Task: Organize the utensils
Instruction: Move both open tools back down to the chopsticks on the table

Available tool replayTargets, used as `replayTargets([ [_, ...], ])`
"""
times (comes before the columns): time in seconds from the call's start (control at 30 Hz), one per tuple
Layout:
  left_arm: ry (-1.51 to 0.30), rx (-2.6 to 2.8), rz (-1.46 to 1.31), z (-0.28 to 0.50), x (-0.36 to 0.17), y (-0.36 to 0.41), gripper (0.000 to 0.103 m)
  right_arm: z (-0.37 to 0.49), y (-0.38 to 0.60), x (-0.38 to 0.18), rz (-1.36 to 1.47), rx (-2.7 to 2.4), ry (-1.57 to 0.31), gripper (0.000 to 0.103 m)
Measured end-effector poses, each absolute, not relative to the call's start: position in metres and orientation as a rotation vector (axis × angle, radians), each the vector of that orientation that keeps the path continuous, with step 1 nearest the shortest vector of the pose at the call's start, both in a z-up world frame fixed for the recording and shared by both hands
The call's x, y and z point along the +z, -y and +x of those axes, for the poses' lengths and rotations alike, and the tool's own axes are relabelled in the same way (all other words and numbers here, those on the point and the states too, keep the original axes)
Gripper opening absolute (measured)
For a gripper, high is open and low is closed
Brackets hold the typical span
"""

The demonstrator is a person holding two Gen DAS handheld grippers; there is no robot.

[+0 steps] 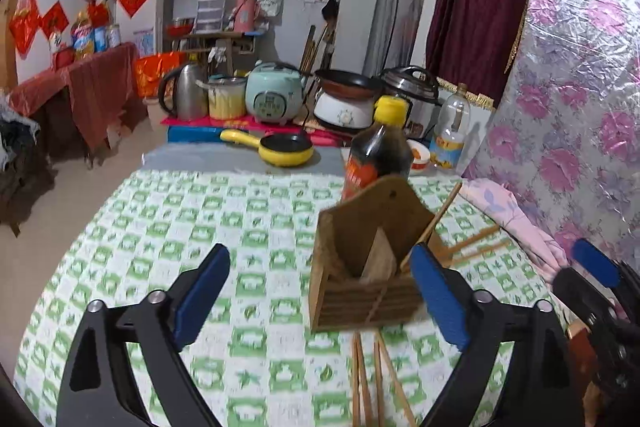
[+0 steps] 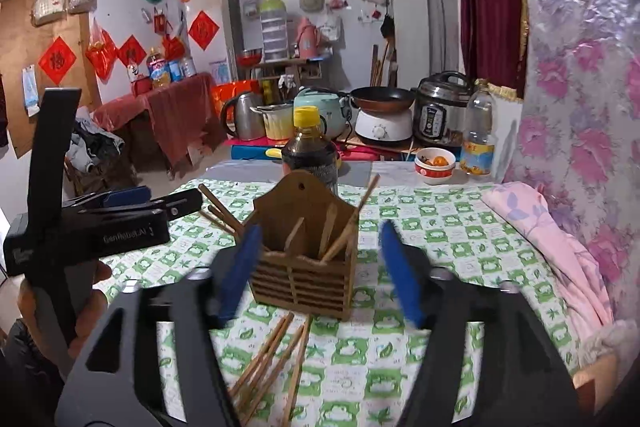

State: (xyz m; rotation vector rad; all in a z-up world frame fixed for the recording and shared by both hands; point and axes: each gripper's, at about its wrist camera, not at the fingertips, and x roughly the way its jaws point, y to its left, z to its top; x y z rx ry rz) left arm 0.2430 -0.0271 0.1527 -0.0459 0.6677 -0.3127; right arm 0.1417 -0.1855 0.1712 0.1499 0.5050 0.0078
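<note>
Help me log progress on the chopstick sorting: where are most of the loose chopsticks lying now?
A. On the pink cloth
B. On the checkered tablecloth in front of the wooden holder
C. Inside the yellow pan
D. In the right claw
B: a bundle of loose chopsticks lies on the green checkered tablecloth just in front of the wooden holder, and both claws are open and empty.

Wooden holder (image 2: 306,267) upright, chopsticks (image 2: 276,359) loose — in front
</note>
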Motion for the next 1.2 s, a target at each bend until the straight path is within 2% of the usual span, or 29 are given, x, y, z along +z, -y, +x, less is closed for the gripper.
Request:
replayTargets([
  [0.07, -0.7, -0.309, -0.055, 0.232, 0.139, 0.017, 0.094, 0.123, 0.184, 0.162, 0.152, -0.029, -0.488, 0.089],
  [0.13, -0.727, -0.311, -0.062, 0.224, 0.128, 0.011, 0.094, 0.111, 0.183, 0.152, 0.159, -0.029, -0.489, 0.096],
  [0.37, -0.847, -0.321, -0.055, 0.188, 0.06, -0.001, 0.095, 0.093, 0.181, 0.08, 0.212, -0.027, -0.632, 0.097],
  [0.57, -1.038, -0.378, -0.024, 0.184, 0.009, 0.003, 0.095, 0.104, 0.182, 0.027, 0.231, -0.041, -0.794, 0.097],
  [0.97, -1.122, -0.458, 0.114, 0.174, -0.013, 0.036, 0.095, 0.116, 0.191, 0.004, 0.274, -0.061, -0.911, 0.097],
  [1.2, -1.143, -0.435, 0.175, 0.177, -0.024, 0.044, 0.095, 0.115, 0.197, 0.003, 0.313, -0.069, -0.913, 0.097],
])
